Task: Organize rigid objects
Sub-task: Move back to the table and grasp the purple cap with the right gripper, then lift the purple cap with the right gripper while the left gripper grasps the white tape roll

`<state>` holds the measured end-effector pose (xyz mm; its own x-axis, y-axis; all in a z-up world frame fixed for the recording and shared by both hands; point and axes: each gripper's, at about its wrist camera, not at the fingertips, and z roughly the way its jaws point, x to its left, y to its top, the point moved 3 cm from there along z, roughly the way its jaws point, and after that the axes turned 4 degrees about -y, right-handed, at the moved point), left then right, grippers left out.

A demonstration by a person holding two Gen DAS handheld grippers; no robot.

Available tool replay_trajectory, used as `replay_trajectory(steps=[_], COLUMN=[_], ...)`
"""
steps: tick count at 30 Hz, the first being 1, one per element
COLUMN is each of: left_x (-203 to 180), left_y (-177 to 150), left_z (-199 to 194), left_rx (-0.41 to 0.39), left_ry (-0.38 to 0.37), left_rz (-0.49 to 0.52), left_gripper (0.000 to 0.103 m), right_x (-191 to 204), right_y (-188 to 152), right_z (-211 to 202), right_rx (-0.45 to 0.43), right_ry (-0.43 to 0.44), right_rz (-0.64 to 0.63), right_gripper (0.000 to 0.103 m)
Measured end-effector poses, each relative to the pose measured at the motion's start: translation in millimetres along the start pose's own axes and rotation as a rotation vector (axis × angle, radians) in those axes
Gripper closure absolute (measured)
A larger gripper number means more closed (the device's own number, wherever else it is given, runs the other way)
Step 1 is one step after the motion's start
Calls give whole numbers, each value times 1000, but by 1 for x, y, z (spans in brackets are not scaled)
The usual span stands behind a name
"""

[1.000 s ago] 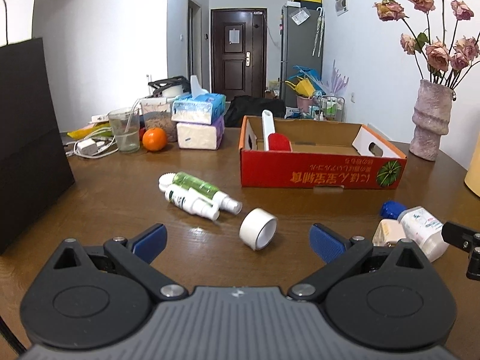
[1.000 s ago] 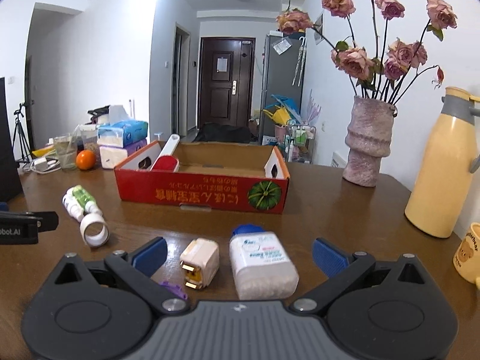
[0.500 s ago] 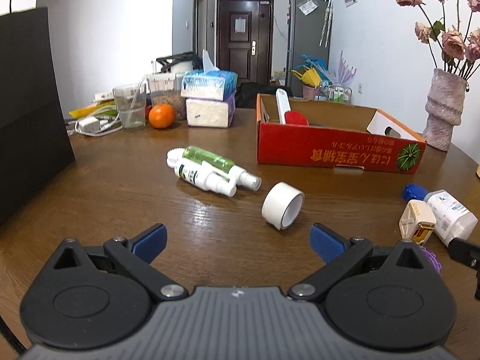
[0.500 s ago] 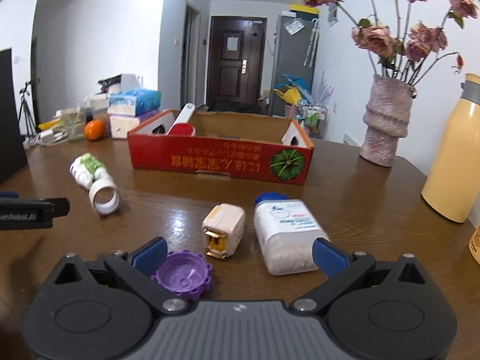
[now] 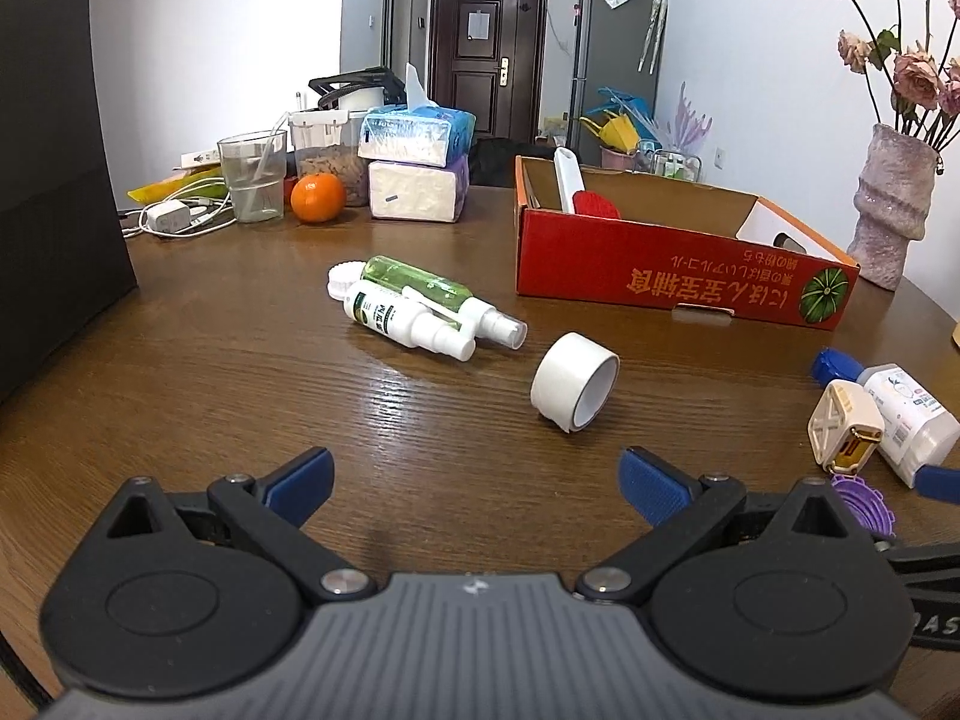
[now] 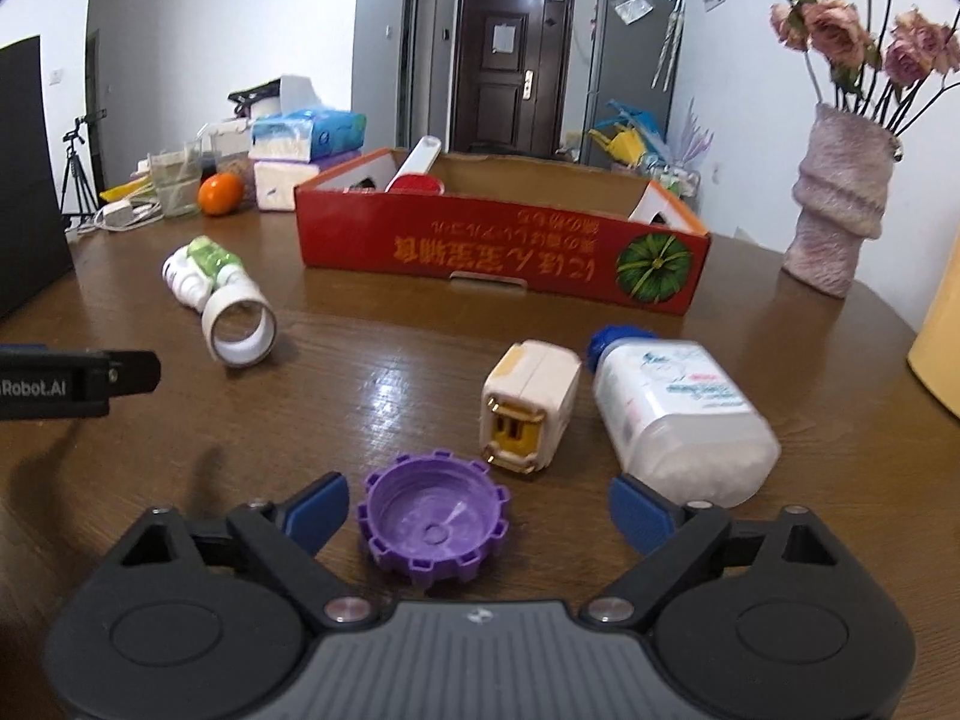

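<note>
Both grippers spread wide, holding nothing; right gripper [image 6: 477, 507], jaws just been narrowing, straddles the purple cap [image 6: 434, 527], cardboard box [image 6: 504, 252] at 12 o'clock, probably grabbing it.

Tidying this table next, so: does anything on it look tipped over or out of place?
Yes. Two spray bottles, the tape roll and the blue-capped white bottle lie on their sides, and a purple lid sits loose, all outside the red box.
</note>
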<state>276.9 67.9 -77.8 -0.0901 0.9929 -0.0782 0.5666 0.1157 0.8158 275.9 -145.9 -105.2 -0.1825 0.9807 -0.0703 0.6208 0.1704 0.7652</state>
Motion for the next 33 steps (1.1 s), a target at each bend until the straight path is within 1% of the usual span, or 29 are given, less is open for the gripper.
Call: replay_trajectory(steps=[1,2,3,5,6,15,17,19,24,29,33], left_x=[0,0,0,-1,-1,-1,-4,-9,-11,-7,-8], left_y=[0,0,0,-1,-1,-1,-1,1,13,30,39], left_z=[0,1,1,1,2,5,7,8,7,7,13], left_rx=[2,3,4,5,6,12,15,16,-13,-49,-58], left_ry=[0,0,-1,0,1,9,24,20,12,33,10], left_rz=[1,2,3,3,3,2,20,48,71,87,103], left_gripper=[0,0,0,0,0,0,0,0,0,0,0], right_x=[1,1,1,0,-1,-2,-5,-8,-14,-21,-28], right_y=[-2,-3,-3,-5,-5,-2,-1,0,3,5,7], right_z=[1,3,4,5,4,-6,-7,-8,-15,-19,-24], right_rx=[7,15,20,20,17,-68,-78,-93,-140,-173,-208], right_ry=[4,10,17,49,62,73,74,70,69,61,50], right_rz=[-1,0,4,23,31,40,53,63,94,122,150], right_gripper=[16,23,28,50,50,50,50,50,50,50,50])
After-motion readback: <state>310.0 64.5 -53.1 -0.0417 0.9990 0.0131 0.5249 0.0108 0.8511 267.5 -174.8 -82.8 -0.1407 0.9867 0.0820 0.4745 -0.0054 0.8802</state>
